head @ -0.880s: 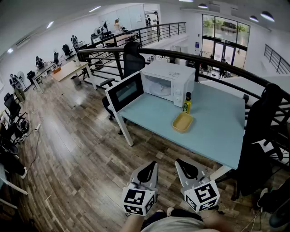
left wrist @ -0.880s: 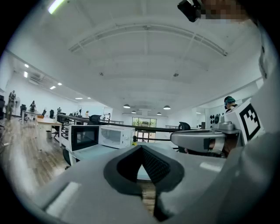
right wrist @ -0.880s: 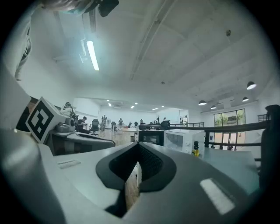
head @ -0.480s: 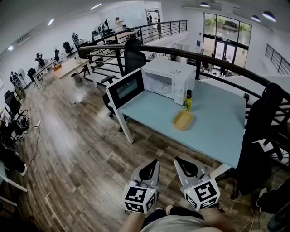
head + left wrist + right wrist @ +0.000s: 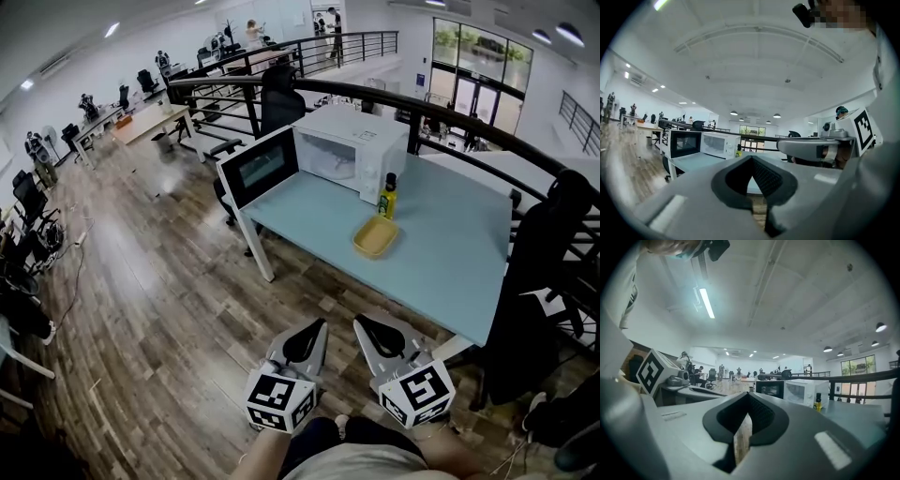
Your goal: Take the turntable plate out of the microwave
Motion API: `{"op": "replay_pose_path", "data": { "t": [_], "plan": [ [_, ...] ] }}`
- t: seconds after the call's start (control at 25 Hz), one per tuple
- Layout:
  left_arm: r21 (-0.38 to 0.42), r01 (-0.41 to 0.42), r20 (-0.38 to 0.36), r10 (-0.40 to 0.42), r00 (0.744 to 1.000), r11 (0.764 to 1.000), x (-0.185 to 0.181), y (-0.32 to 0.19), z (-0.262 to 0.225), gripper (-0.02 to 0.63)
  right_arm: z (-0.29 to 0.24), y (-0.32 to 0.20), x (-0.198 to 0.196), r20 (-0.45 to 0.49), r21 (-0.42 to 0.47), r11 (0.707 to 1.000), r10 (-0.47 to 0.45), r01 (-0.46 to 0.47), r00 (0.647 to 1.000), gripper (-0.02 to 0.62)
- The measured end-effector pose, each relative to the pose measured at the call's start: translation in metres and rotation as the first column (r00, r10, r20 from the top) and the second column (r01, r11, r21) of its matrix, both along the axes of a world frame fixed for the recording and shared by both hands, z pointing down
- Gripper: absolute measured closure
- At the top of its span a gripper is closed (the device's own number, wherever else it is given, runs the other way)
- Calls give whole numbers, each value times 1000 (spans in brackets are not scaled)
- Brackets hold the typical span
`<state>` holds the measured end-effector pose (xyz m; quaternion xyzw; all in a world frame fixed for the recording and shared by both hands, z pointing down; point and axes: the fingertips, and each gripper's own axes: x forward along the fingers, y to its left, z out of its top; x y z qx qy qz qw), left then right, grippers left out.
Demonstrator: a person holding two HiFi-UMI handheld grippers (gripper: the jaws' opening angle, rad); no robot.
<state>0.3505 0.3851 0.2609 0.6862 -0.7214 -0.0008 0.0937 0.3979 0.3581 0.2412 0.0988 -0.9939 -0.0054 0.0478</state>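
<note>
While both hang low, well short of the table [image 5: 441, 253], left gripper [image 5: 307, 337] and right gripper [image 5: 373, 336] pinched closed and empty, microwave [image 5: 366, 141] on table's far corner, door [image 5: 261, 167] open, turntable plate inside indistinct.

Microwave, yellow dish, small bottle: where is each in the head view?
microwave [image 5: 361, 131], head view, on its white top.
yellow dish [image 5: 375, 237], head view, on its bare inside.
small bottle [image 5: 386, 204], head view, on its yellow body.
</note>
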Motion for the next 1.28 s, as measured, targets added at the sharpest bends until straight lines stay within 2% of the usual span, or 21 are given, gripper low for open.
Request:
{"op": "replay_pose_path", "data": {
  "t": [0.12, 0.32, 0.48, 0.76, 1.0, 1.28],
  "plan": [
    [7, 36, -20, -35, 999, 999, -4, -3, 3, 603, 5, -8, 6, 0, -13, 1000, -7, 7, 1000, 577],
    [21, 73, -75, -71, 995, 997, -18, -8, 11, 603, 28, -15, 3, -55, -47, 998, -42, 39, 998, 577],
    [15, 74, -70, -73, 995, 997, -34, -17, 18, 603, 37, -31, -13, -51, -79, 997, -25, 21, 998, 577],
    [-3, 21, -77, -21, 997, 1000, -81, -51, 33, 603, 41, -58, -72, -35, -114, 993, 7, -11, 999, 577],
    [-4, -38, -85, 37, 996, 999, -145, -86, 32, 603, 42, -87, -134, -58, -108, 993, 52, -58, 997, 577],
    [0, -120, -73, 120, 990, 993, -212, -120, 26, 603, 30, -114, -213, -23, -115, 985, 124, -126, 992, 577]
  ]
}}
